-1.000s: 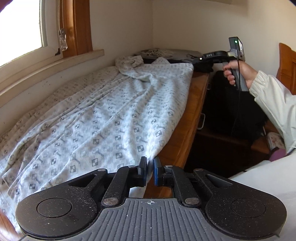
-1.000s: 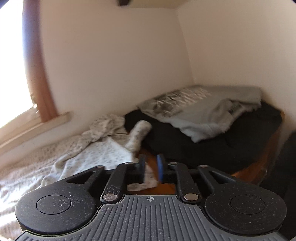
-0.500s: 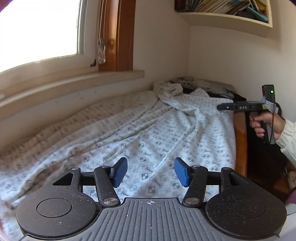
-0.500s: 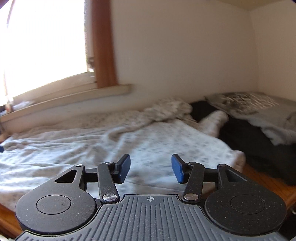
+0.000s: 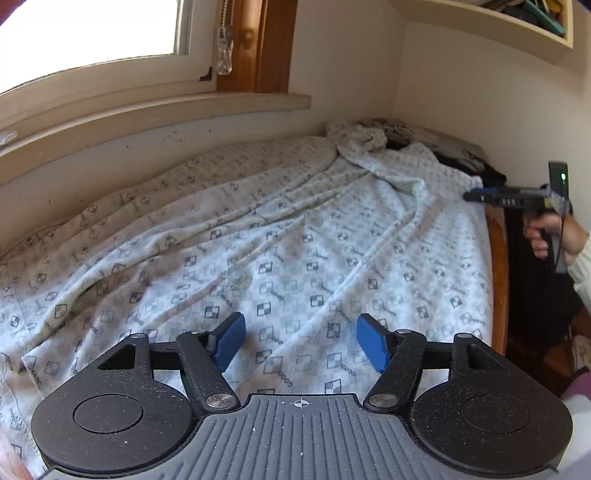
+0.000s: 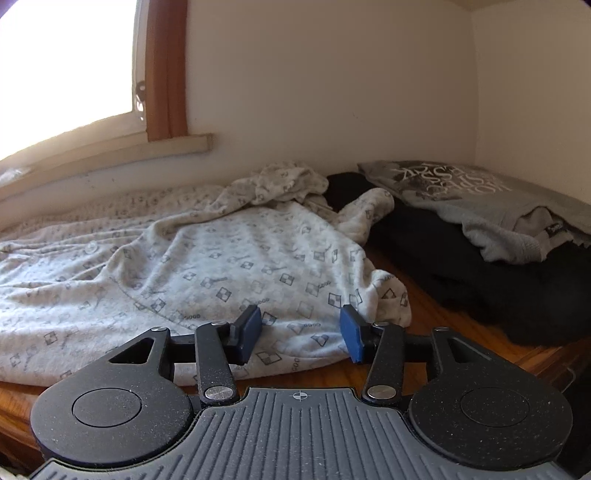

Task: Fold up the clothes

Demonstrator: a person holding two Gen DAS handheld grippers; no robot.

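A pale garment with a small dark checker print [image 5: 295, 240] lies spread out and wrinkled over the wooden table, its collar end bunched at the far corner. It also shows in the right wrist view [image 6: 207, 258]. My left gripper [image 5: 297, 341] is open and empty just above the garment's near part. My right gripper [image 6: 300, 332] is open and empty over the garment's near right corner. The right gripper also shows from the side in the left wrist view [image 5: 517, 197], held in a hand past the table's right edge.
A folded grey printed top [image 6: 480, 199] lies on a pile of black clothes [image 6: 480, 280] at the table's right end. The wooden table edge [image 5: 496, 280] runs along the right. A window sill [image 5: 155, 110] and wall border the far side. A shelf [image 5: 517, 26] hangs above.
Both grippers were shut on the garment's edge a second ago. They have let go, opened wide and lifted, and the garment now lies flat on the table.
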